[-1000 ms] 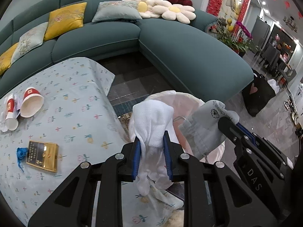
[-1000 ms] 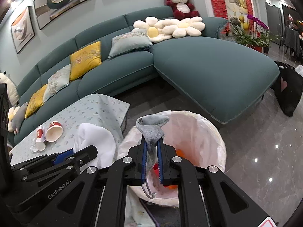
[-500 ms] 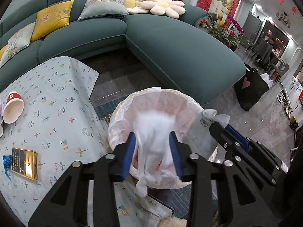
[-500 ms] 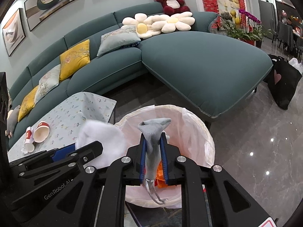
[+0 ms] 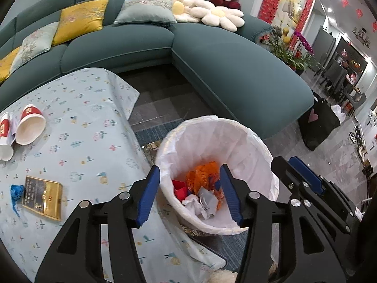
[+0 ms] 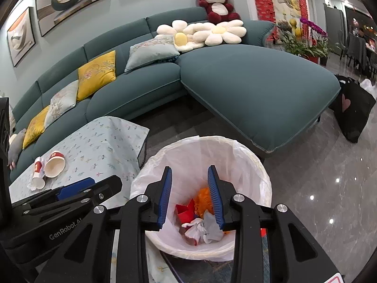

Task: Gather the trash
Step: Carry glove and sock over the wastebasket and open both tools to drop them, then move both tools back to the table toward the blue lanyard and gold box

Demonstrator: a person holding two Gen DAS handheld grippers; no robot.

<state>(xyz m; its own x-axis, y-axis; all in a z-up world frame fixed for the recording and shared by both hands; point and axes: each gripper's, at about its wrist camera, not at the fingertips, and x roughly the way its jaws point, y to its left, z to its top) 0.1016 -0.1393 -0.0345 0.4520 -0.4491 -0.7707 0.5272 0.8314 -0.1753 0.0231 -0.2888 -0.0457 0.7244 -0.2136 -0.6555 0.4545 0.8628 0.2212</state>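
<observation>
Above the bin (image 5: 259,141), both grippers, left (image 5: 189,194) and right (image 6: 191,197), held with fingers apart and empty, for dropping; white and grey rags (image 6: 205,228) inside; cups (image 5: 22,127) far left on table (image 5: 89,146).

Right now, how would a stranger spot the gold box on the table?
Find the coffee table with the flowered cloth in front of the teal sofa. Near its front edge lies a flat gold box. Unlike the tipped red-and-white paper cups farther back, it is rectangular and shiny, beside a blue scrap.
</observation>
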